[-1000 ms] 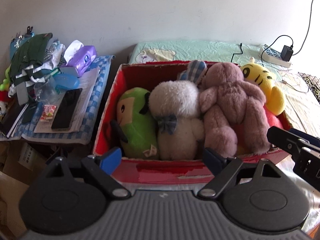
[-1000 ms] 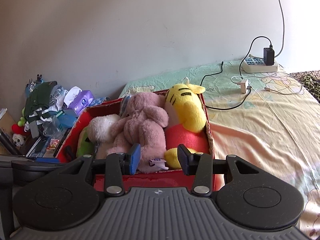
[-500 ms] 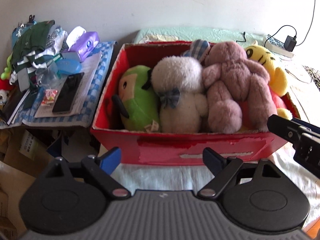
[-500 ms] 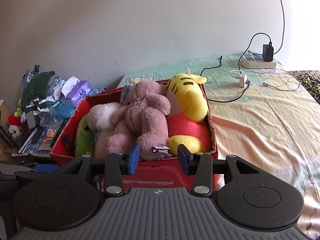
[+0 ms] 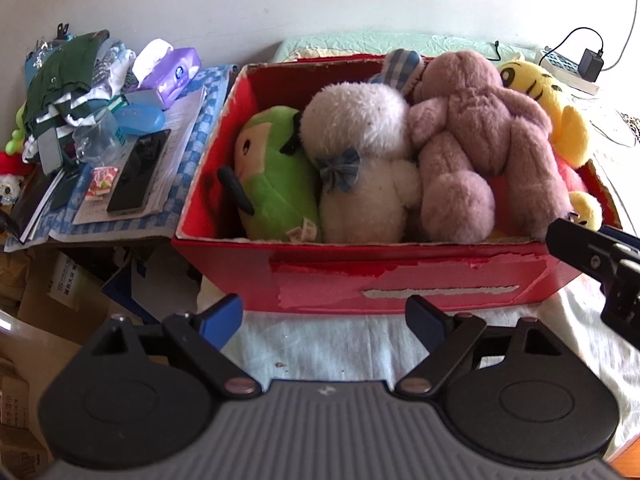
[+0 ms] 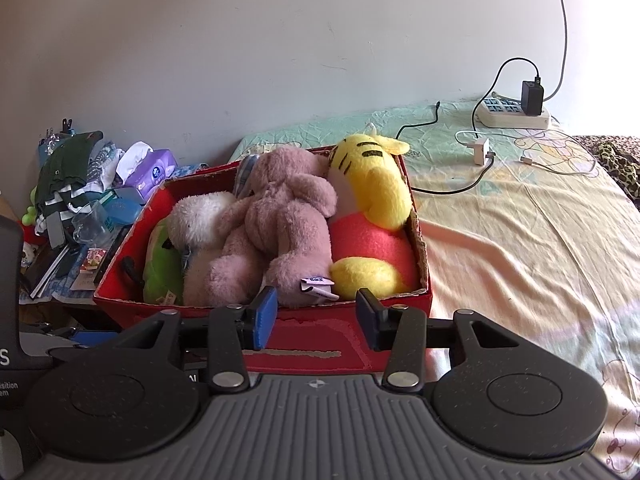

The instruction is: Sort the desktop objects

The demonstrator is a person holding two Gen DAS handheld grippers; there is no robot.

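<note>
Red box (image 5: 400, 276) packed with four plush toys (image 5: 472, 136).

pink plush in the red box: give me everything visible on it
The pink plush looks like a dusty-pink fuzzy bear or rabbit, lying face down in the red box with its head toward the wall and its rounded feet toward the near rim. A small tag hangs by one foot. It leans on the white plush on one side and presses against the yellow tiger plush on the other. No gripper touches it.
</note>
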